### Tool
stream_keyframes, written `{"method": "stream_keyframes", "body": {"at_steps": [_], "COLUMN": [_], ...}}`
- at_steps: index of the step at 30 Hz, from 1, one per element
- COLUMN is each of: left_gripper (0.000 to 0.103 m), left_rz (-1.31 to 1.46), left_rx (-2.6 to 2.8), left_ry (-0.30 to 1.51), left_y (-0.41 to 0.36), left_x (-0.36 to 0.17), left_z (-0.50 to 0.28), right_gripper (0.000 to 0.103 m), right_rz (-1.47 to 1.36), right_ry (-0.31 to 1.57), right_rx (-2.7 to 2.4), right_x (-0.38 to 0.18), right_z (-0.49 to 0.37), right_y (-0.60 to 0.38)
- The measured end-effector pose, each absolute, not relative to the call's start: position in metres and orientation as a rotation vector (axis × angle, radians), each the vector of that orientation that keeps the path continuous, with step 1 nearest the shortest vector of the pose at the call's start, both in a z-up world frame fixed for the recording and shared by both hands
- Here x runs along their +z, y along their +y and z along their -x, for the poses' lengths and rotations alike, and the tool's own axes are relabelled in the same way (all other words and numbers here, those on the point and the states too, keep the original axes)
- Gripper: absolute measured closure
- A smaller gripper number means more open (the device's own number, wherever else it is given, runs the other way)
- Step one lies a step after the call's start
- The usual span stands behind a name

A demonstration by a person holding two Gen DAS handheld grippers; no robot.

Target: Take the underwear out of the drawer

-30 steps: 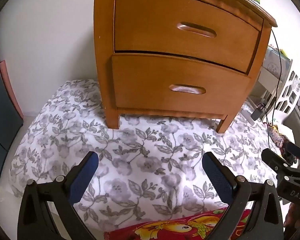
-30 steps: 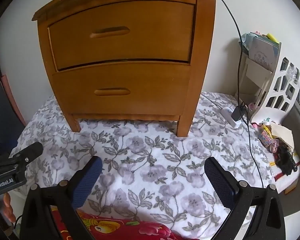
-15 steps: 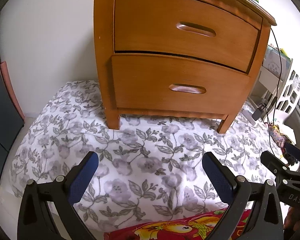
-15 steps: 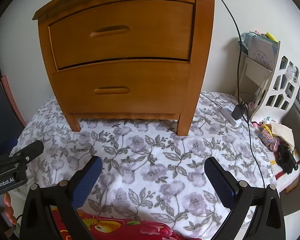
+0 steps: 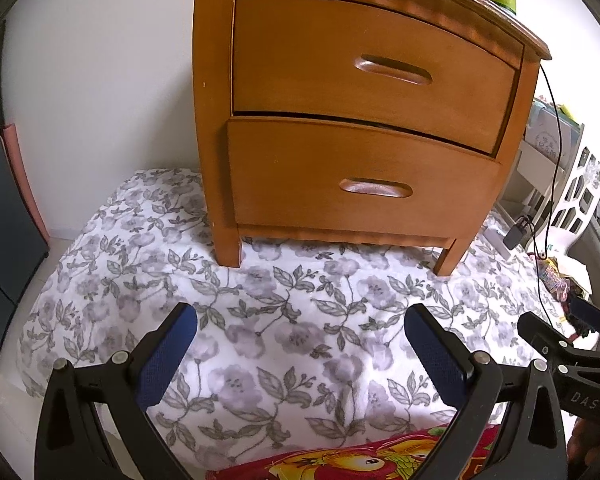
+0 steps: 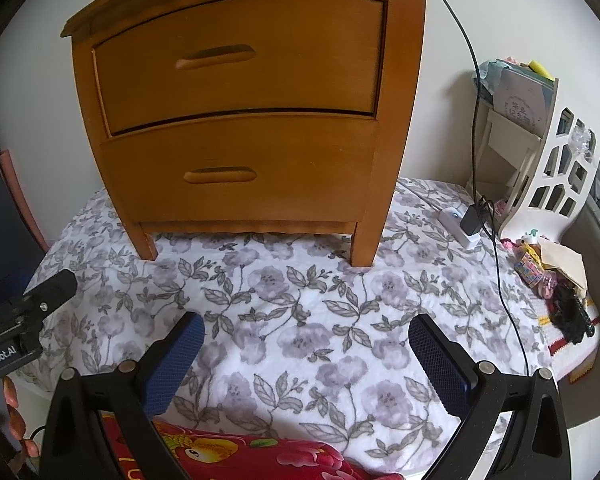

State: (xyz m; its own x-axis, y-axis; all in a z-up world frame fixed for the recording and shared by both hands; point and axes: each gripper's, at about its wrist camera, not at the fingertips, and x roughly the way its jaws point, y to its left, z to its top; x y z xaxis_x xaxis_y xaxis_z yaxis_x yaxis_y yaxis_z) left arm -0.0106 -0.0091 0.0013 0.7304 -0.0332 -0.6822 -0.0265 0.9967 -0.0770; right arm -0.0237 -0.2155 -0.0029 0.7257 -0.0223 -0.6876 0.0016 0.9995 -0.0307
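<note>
On the floral blanket (image 5: pixel 284 320) stood the nightstand (image 6: pixel 244 120), both drawers shut, handles running crosswise; underwear unseen. Left gripper (image 5: pixel 300 356) and right gripper (image 6: pixel 306 360) hovered, jaws spread, empty.

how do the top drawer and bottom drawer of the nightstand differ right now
The top drawer sits recessed inside the frame, while the bottom drawer has its front standing proud of the frame, overlapping the side posts. The bottom drawer's front looks wider than the top drawer's. A dark gap shows along the top drawer's lower edge, above the bottom drawer. Both are curved orange-brown wood with one carved oval handle, and neither shows its inside.
</note>
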Motion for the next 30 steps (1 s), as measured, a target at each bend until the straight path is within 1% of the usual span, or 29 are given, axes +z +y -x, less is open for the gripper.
{"method": "stream_keyframes", "body": {"at_steps": [30], "left_gripper": [0.0], "left_rz": [0.127], "left_rx": [-0.022], "left_ry": [0.744], "left_y": [-0.0026], "left_x": [0.0038], "left_z": [0.0113], "right_gripper": [0.0], "right_rz": [0.032], "right_ry": [0.76], "right_rx": [-0.015], "right_x": [-0.0019], "right_z": [0.0237], "right_y": [-0.2132]}}
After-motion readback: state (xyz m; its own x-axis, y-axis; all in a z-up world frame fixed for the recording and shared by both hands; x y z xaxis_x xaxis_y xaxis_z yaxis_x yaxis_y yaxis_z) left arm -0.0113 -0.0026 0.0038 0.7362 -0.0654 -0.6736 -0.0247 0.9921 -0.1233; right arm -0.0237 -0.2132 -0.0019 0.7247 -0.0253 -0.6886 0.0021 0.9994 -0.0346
